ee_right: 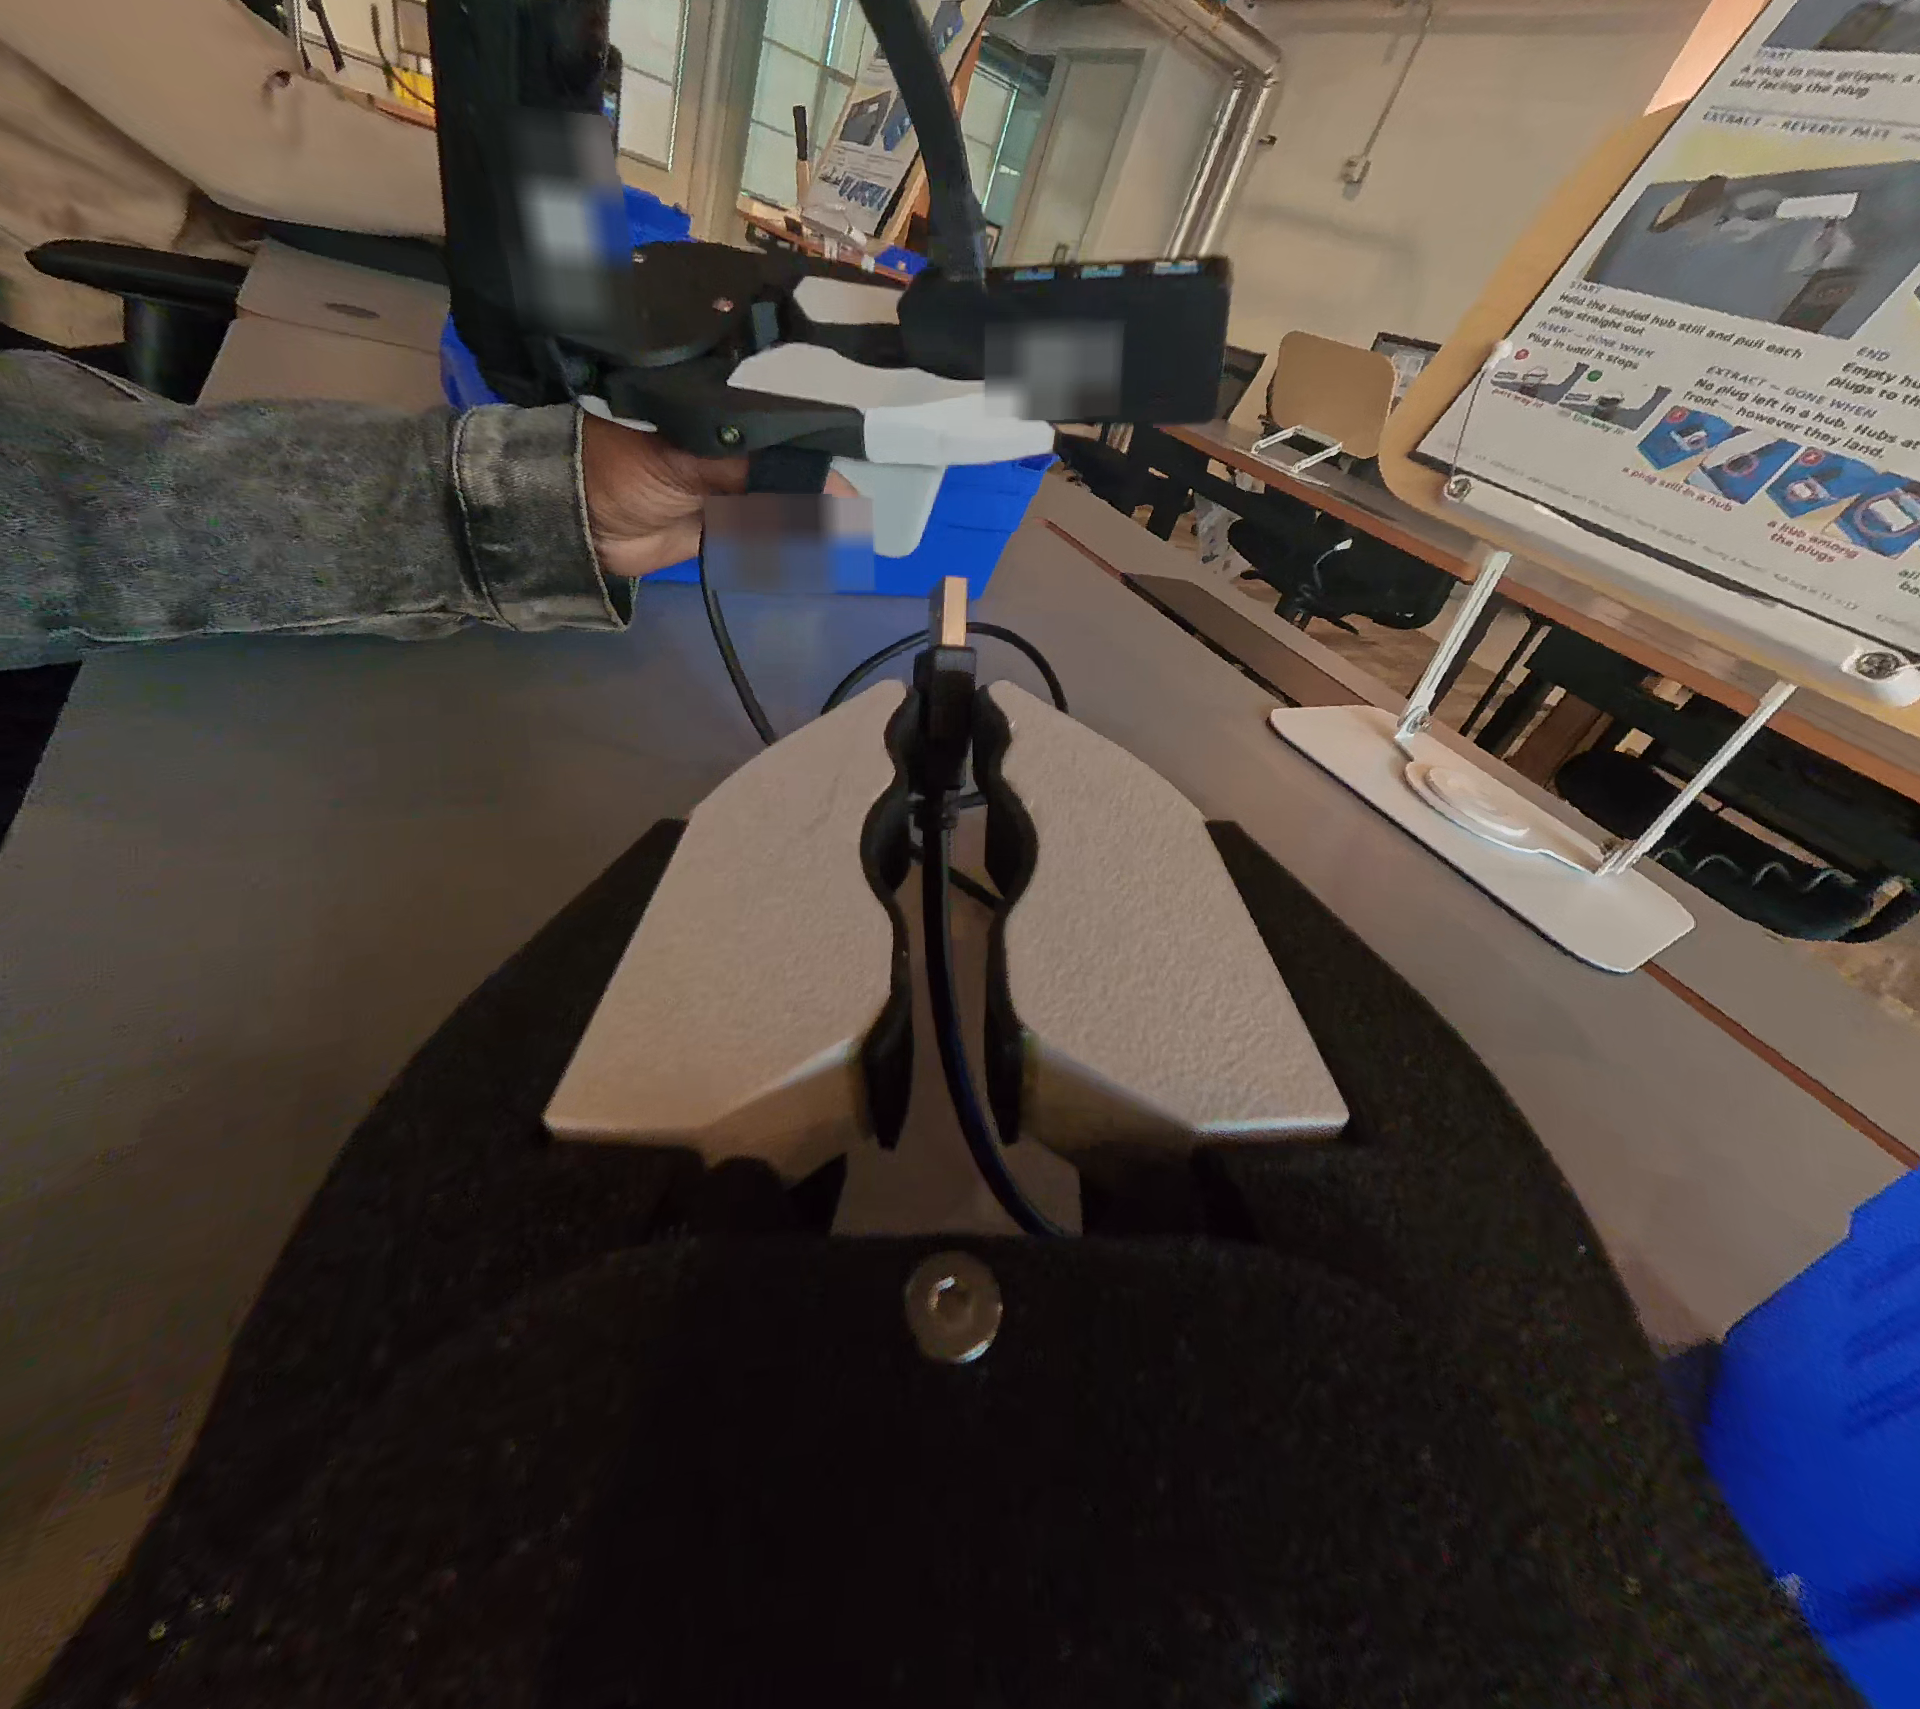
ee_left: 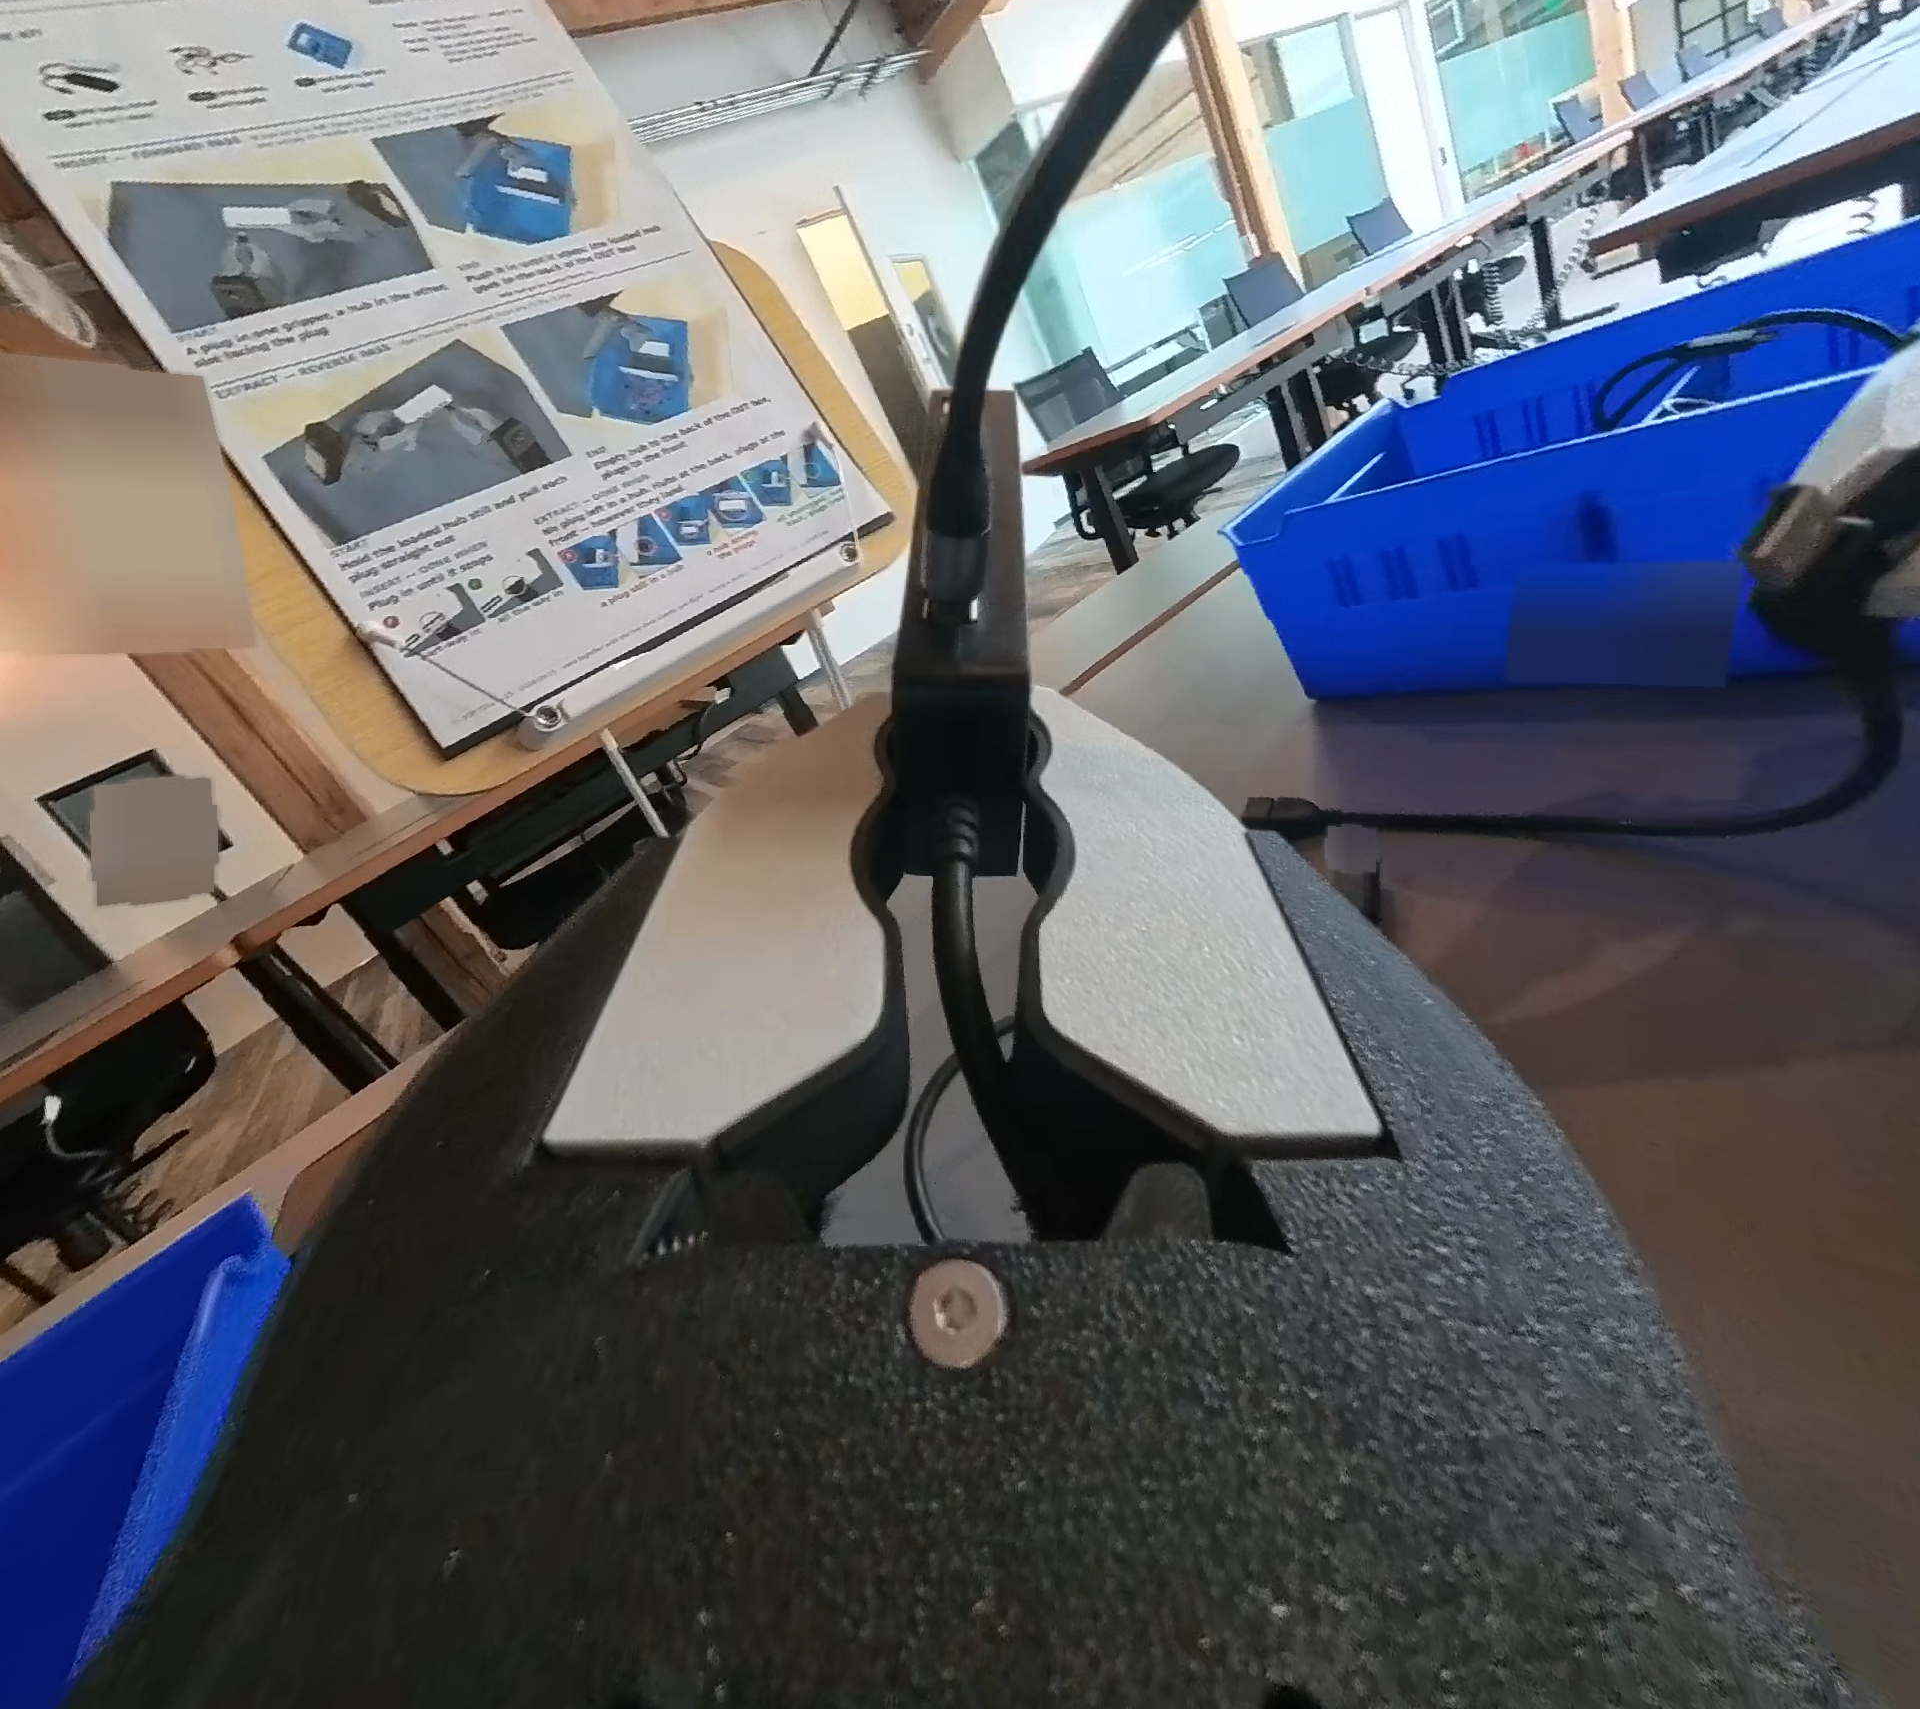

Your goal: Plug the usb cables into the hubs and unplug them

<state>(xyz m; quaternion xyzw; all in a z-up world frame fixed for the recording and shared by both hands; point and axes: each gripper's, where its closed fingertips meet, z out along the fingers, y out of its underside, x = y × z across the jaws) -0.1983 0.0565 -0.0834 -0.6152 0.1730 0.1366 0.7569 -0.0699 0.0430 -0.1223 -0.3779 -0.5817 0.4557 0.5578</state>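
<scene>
My left gripper [ee_left: 961, 729] is shut on a black USB hub [ee_left: 966, 516], held edge-on and raised above the table. One black cable [ee_left: 1039, 205] is plugged into the hub's top and arcs upward. My right gripper [ee_right: 945, 698] is shut on a black USB plug [ee_right: 948, 672], its metal tip pointing up towards the hub [ee_right: 1101, 345], a little below it and apart from it. In the right wrist view the left gripper [ee_right: 987, 412] holds the hub level. The right gripper [ee_left: 1813, 537] also shows at the right edge of the left wrist view.
A loose USB plug [ee_left: 1288, 812] with its cable lies on the grey table [ee_left: 1558, 932]. A blue bin [ee_left: 1455, 537] holding cables stands behind it, and another blue bin [ee_left: 94, 1451] is at the lower left. An instruction board on a white stand [ee_right: 1507, 870] stands at the table's edge. About 15 centimeters separates my left fingertips from my right.
</scene>
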